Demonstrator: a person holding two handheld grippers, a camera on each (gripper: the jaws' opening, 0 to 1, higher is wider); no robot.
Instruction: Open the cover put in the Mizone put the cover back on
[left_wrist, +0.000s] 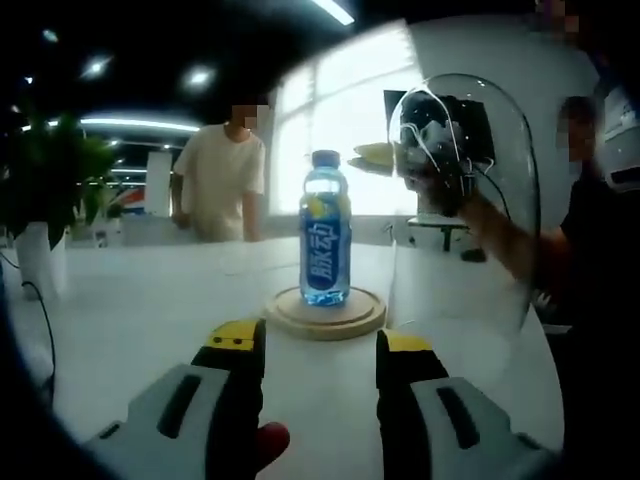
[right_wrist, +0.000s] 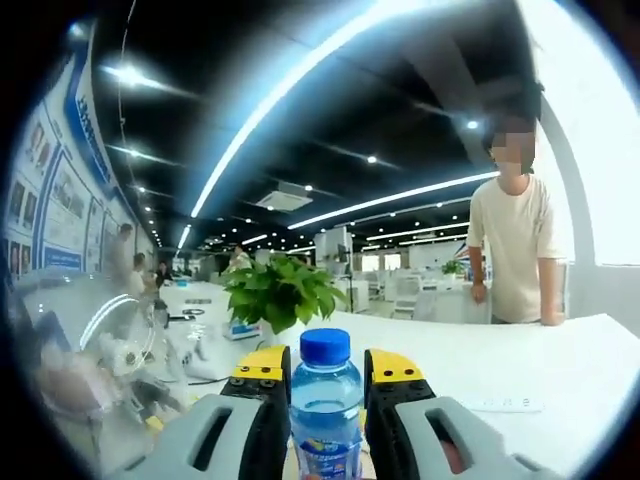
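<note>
left gripper (left_wrist: 312, 365) fingers apart, bottle (left_wrist: 325, 232) on base (left_wrist: 325, 312)

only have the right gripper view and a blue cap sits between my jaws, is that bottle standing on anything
Observer: Yes, the bottle stands upright on a round wooden base on the white table.
Operator: is it covered
Observer: No. The glass cover is up off the base, to the right of the bottle in the left gripper view, with the right gripper at it.
Operator: and my other hand
Observer: The left gripper is open and holds nothing, short of the base.
</note>
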